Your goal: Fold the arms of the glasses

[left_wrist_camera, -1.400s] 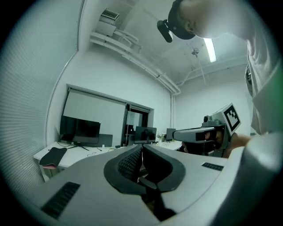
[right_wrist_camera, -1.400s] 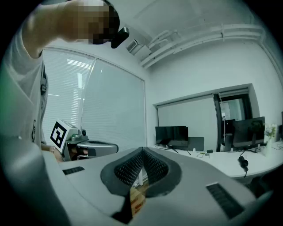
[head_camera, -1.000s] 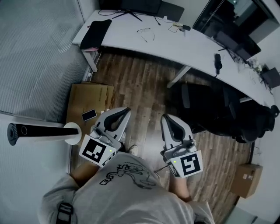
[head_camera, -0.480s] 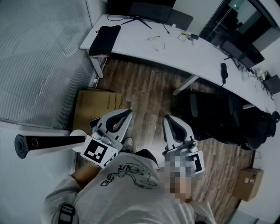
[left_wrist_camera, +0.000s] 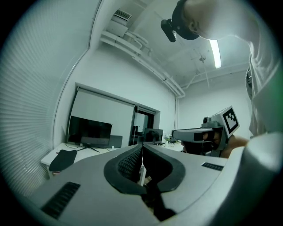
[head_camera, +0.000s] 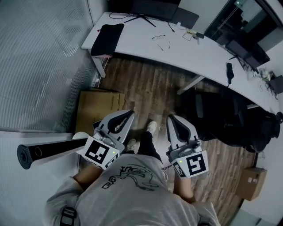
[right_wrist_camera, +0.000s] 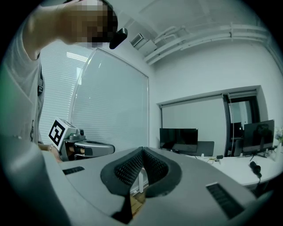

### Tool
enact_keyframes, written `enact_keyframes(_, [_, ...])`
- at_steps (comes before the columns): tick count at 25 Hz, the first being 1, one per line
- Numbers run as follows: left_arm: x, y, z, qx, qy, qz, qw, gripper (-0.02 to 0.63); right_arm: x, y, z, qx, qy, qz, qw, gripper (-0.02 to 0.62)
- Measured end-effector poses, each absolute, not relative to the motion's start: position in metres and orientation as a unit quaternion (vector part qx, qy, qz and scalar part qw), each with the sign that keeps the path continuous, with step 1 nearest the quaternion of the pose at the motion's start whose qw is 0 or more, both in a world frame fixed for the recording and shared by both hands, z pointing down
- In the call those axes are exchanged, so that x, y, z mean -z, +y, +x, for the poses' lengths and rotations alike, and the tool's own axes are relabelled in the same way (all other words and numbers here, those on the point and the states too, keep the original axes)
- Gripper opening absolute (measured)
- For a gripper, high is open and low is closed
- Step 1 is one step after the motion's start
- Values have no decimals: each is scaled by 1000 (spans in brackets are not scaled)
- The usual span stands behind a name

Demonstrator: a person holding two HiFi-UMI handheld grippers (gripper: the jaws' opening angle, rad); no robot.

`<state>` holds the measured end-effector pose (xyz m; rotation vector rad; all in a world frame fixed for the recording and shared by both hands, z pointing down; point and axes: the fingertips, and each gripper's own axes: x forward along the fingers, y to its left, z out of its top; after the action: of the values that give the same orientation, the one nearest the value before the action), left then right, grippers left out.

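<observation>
A pair of glasses (head_camera: 161,40) lies with its arms spread on the long white desk (head_camera: 190,50) at the far side of the room. My left gripper (head_camera: 128,114) is held level at waist height, shut and empty, well short of the desk. Beside it my right gripper (head_camera: 171,118) is also shut with nothing in it. In the left gripper view the jaws (left_wrist_camera: 142,148) meet tip to tip, and the right gripper (left_wrist_camera: 194,134) shows beside them. The right gripper view shows its own jaws (right_wrist_camera: 142,152) closed and the left gripper (right_wrist_camera: 95,148) alongside.
A black mat (head_camera: 107,39) lies at the desk's left end, a monitor (head_camera: 146,9) stands behind. Black office chairs (head_camera: 221,114) crowd the right. A cardboard box (head_camera: 98,106) sits on the wooden floor (head_camera: 146,88) at left, another box (head_camera: 251,183) at right. A black tube (head_camera: 44,150) juts in from the left.
Both grippers and the person have moved forward toward the desk; the desk and glasses sit closer in the head view. A foot now shows between the grippers. Jaws stay shut.
</observation>
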<state>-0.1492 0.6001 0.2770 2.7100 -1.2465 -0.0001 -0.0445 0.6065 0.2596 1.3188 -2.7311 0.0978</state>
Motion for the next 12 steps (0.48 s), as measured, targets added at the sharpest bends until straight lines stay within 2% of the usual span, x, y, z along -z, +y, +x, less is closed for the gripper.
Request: enact_keyframes(12, [-282,538,-126,-3,-412,907,82,21,-265,543,-24,-34,-898,436,48,9])
